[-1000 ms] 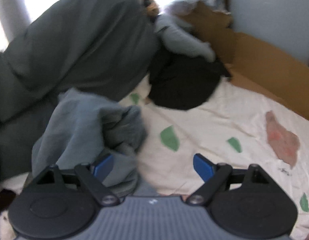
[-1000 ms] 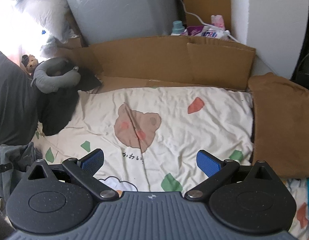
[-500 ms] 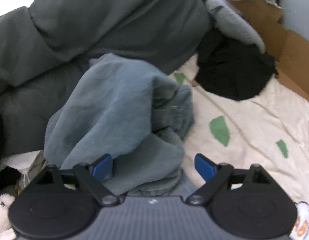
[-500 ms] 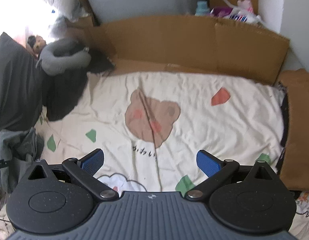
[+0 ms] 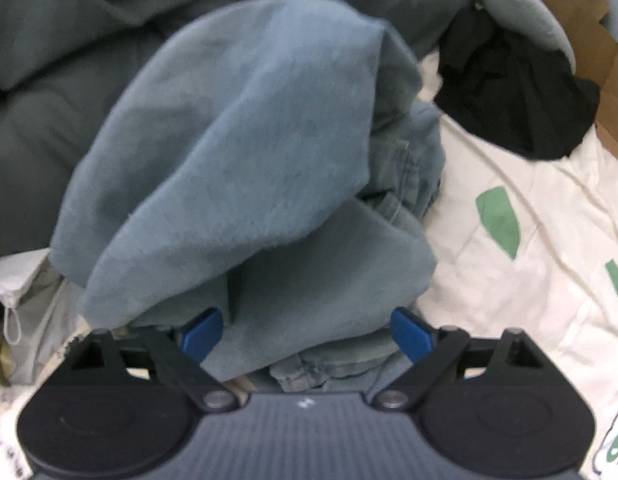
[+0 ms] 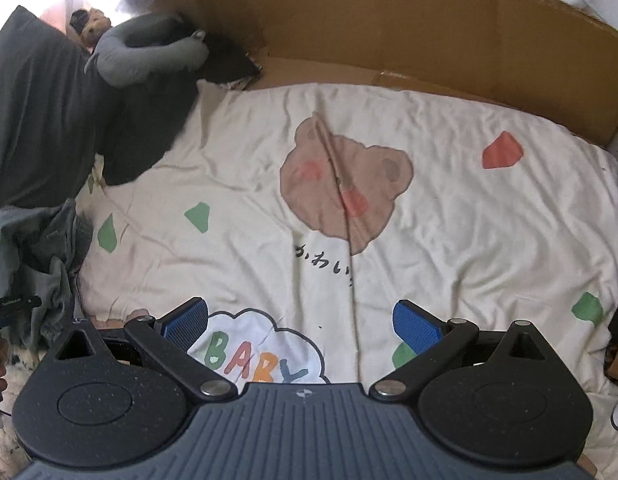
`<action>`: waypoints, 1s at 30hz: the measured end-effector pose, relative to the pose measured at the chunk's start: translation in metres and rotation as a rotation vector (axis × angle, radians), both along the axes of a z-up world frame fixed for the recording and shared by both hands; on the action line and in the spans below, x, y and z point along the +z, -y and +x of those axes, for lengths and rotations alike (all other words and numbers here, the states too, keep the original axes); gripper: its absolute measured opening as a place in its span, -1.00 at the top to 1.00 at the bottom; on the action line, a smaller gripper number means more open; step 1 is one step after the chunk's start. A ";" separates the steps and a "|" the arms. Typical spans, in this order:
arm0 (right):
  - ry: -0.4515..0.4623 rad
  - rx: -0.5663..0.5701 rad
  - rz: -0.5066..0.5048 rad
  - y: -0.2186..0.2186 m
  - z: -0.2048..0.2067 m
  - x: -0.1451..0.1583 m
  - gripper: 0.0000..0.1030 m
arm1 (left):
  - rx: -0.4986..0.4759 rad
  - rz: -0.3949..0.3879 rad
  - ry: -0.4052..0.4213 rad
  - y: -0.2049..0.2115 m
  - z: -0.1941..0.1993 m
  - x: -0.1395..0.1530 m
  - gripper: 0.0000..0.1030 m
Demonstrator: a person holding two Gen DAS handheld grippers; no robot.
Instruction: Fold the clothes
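Left gripper (image 5: 307, 332) spread wide, fingers sunk in crumpled blue garment (image 5: 249, 168) blocking most of its view. Dark duvet (image 5: 49, 92) behind; black cloth (image 5: 521, 92) at right. Right gripper (image 6: 301, 324) spread wide, empty, above sheet (image 6: 469, 232); cardboard (image 6: 389, 32) beyond.

cream bear-print sheet (image 6: 449, 240), "BABY" cloud at near edge | cardboard panels (image 6: 389, 28) along far side | grey neck pillow (image 6: 149, 52) far-left, touching dark grey duvet (image 6: 33, 120)
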State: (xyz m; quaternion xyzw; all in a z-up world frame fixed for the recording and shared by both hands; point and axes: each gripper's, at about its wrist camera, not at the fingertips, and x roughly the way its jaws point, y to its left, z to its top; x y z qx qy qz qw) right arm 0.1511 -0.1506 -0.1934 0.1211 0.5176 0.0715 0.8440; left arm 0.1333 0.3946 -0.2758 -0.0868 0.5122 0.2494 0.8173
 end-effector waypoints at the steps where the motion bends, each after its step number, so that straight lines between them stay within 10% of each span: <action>1: -0.004 0.004 -0.001 -0.001 0.000 -0.001 -0.97 | -0.001 -0.018 -0.007 -0.003 0.001 -0.005 -0.65; 17: -0.050 0.062 0.012 -0.018 -0.007 -0.009 -0.97 | -0.016 -0.053 0.071 0.012 0.003 0.003 0.75; 30: -0.091 0.127 0.084 -0.037 -0.008 -0.041 -0.97 | -0.091 -0.128 0.146 0.036 -0.020 0.039 0.87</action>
